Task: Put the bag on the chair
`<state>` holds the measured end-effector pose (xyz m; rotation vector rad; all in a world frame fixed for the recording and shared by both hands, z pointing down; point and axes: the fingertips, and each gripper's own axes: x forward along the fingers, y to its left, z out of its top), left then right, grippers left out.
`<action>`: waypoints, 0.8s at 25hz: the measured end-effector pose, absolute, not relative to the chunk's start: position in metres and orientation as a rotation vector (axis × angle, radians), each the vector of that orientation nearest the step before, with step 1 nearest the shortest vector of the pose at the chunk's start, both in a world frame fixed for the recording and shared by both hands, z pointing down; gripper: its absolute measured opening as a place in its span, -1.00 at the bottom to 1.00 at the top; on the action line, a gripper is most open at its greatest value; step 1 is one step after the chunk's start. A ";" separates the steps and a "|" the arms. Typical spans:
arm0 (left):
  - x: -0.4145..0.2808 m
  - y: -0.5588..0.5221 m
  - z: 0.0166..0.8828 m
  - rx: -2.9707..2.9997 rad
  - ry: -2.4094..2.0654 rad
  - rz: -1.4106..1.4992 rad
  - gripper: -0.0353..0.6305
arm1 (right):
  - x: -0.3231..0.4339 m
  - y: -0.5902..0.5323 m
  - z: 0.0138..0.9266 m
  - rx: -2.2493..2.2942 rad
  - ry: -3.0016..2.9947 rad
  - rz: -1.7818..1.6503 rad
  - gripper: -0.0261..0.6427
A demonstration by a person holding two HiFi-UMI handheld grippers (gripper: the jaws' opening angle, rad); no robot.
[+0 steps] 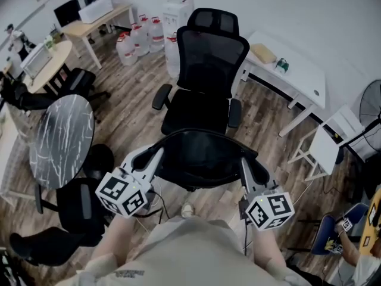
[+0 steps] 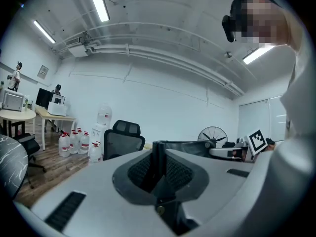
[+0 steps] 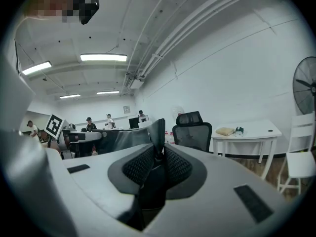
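**Bag held open in front of the chair**

From the head view we look down on a wood-plank floor (image 1: 268,118) in an office. A round marble table (image 1: 62,139) stands at the left, water jugs (image 1: 134,40) are lined along the far wall, and a white table (image 1: 297,70) is at the right. The black chair (image 1: 208,64) faces us in the middle. Just before its seat hangs the black bag (image 1: 199,154), stretched wide between the left gripper (image 1: 158,154) and the right gripper (image 1: 245,162). The bag's far rim overlaps the seat front from here, and we cannot tell whether they touch.

In the left gripper view, the jaws are pinched together on a thin fold of the bag's rim. The rest of the rim runs off to the right toward the other gripper's marker cube (image 2: 257,140). A fan (image 2: 213,135) stands behind it.

In the right gripper view, the jaws likewise clamp the bag's rim, which stands up between the ribbed pads (image 3: 177,166). The chair and the white table lie beyond.
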<state>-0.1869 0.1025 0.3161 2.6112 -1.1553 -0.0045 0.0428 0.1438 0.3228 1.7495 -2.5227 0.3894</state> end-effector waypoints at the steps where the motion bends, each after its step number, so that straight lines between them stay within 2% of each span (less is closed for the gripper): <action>1: -0.187 0.091 0.317 2.614 -1.149 -0.005 -0.74 | 0.043 0.133 0.324 1.753 -2.519 0.390 -0.69; 20: -0.166 -0.087 0.329 2.615 -1.185 -0.012 -0.74 | 0.062 -0.048 0.339 1.732 -2.542 0.350 -0.68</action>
